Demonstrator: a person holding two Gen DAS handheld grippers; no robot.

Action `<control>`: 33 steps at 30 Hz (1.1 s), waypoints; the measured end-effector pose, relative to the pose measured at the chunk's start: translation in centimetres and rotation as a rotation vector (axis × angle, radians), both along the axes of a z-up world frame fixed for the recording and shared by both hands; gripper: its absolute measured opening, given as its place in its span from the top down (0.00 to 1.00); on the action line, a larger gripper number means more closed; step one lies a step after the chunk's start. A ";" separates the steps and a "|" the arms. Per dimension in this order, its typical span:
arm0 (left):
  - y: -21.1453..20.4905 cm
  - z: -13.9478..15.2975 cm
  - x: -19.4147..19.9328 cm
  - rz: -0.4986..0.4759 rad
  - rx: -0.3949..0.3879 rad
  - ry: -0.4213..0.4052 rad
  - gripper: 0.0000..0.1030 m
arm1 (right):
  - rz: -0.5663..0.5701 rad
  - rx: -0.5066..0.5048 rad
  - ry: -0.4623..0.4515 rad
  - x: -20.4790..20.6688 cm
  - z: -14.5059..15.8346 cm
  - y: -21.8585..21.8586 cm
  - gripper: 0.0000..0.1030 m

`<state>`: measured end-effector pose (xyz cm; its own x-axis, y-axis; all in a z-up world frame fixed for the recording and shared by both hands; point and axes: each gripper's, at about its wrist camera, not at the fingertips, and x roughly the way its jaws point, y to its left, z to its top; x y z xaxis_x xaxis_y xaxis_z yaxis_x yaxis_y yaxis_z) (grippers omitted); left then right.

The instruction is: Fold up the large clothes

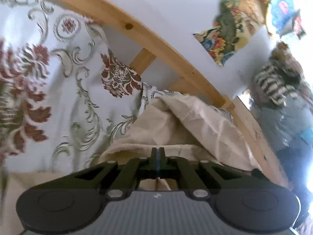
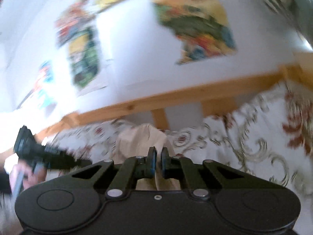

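Cream crumpled cotton garment lies on the white bedspread with red and green flowers, near the far edge of the bed by the pale wooden bed rail. You seem to be in the middle of carrying a fold. Your left gripper is pressed together on the cloth. Your right gripper has a narrow gap, with cloth between. Next, lay both held parts flat together. Behind is a white wall with colourful posters.
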<state>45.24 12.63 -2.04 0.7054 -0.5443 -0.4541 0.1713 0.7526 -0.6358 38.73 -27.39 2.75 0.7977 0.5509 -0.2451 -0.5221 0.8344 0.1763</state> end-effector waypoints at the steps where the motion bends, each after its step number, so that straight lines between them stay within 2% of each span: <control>1: 0.5 0.4 -1.1 0.002 0.017 -0.012 1.00 | 0.027 -0.039 -0.021 -1.2 0.3 0.2 0.95; 6: 3.2 1.5 -5.3 0.035 0.082 0.036 1.00 | 0.171 -0.280 -0.117 -7.8 0.7 1.8 0.95; 8: 4.3 1.9 -6.8 0.051 0.095 0.049 1.00 | 0.196 -0.370 -0.154 -10.5 0.2 2.5 0.95; 12: 6.0 2.5 -10.4 0.101 0.097 0.057 1.00 | 0.159 -0.550 -0.213 -15.7 -2.4 3.7 0.95; 15: 7.0 2.5 -13.2 0.111 0.086 0.067 1.00 | 0.104 -0.602 -0.186 -18.5 -4.7 3.9 0.95; 16: 7.2 2.5 -14.0 0.107 0.083 0.063 0.97 | 0.072 -0.605 -0.166 -19.4 -5.3 4.0 0.95; 17: 7.0 2.6 -14.6 0.100 0.082 0.061 0.94 | 0.045 -0.595 -0.145 -20.0 -5.8 4.0 0.94; 19: 6.8 2.7 -15.6 0.090 0.075 0.057 0.77 | -0.013 -0.545 -0.099 -21.7 -6.0 3.7 0.91; 21: 6.5 2.5 -16.0 0.080 0.044 0.060 0.65 | -0.090 -0.473 -0.058 -23.1 -5.7 3.1 0.82; 23: 5.6 1.8 -15.9 0.076 0.022 0.070 0.63 | -0.166 -0.357 -0.017 -24.1 -4.9 2.4 0.77; 24: 5.0 1.3 -15.6 0.070 0.022 0.081 0.63 | -0.206 -0.302 0.006 -24.0 -4.4 2.1 0.66; 25: 4.3 0.8 -15.4 0.064 0.024 0.092 0.63 | -0.248 -0.242 0.034 -23.8 -4.1 1.8 0.60; 26: 3.5 0.2 -15.1 0.054 0.026 0.105 0.63 | -0.279 -0.187 0.059 -23.5 -3.9 1.4 0.47; 27: 2.5 -0.5 -14.8 0.040 0.033 0.120 0.63 | -0.325 -0.126 0.088 -22.9 -3.8 1.0 0.38; 29: 0.5 -2.0 -14.2 0.030 0.087 0.171 0.63 | -0.439 0.021 0.211 -20.9 -3.9 0.1 0.36; 30: -0.4 -2.9 -13.9 0.028 0.104 0.206 0.63 | -0.485 0.110 0.288 -19.9 -4.5 -0.5 0.39; 33: -2.0 -4.6 -13.8 0.013 0.121 0.254 0.65 | -0.549 0.252 0.424 -18.1 -6.7 -1.0 0.42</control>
